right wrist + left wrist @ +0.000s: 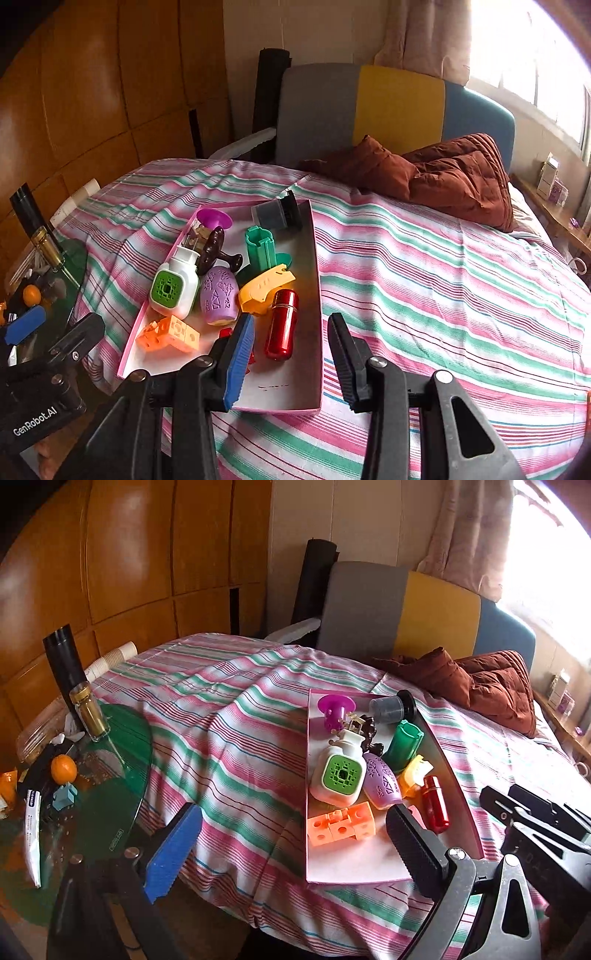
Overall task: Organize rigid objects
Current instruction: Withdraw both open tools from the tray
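A pink tray [351,860] [288,387] lies on the striped bed. It holds several small objects: a white and green device [340,775] [171,288], a purple oval [218,295], an orange block [341,823] [173,334], a red cylinder [435,805] [282,325], a green piece [260,247] and a yellow piece [264,288]. My right gripper [291,354] hovers over the tray's near end, just short of the red cylinder, open with nothing between its pads. My left gripper [291,849] stands wide open over the tray's near left corner and holds nothing.
A green glass side table [122,782] at the left carries a gold bottle [88,712], a black cylinder [64,664] and an orange [63,769]. A brown quilt [443,177] lies by the grey, yellow and blue headboard [399,103]. Striped bedspread [443,295] lies bare to the tray's right.
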### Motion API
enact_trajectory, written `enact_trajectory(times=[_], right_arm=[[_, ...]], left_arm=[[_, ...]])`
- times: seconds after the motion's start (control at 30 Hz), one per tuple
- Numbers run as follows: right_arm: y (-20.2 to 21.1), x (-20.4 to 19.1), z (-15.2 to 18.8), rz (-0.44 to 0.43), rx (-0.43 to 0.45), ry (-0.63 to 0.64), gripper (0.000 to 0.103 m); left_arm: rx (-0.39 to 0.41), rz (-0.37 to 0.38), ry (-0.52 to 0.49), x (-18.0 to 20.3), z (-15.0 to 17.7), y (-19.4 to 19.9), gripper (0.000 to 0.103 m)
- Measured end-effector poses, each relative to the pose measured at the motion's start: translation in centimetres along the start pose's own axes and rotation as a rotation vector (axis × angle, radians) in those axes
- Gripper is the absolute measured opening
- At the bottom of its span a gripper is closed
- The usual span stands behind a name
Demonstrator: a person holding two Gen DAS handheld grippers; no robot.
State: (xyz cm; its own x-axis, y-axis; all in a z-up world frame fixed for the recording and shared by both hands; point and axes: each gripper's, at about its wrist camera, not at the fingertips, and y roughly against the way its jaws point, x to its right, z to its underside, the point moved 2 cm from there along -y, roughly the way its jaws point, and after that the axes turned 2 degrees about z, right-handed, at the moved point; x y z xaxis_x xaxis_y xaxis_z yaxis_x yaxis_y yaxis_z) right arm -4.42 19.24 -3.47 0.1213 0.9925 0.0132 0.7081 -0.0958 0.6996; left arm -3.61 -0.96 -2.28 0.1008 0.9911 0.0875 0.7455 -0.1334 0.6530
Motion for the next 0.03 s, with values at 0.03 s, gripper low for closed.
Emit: enact_trajectory(times=[0.03], right_arm=[[0.14,-0.15,0.04,0.0,0.004,0.004,0.041]], left_arm=[[0.002,-0.007,-0.004,0.13,-0.02,0.15,0.101]])
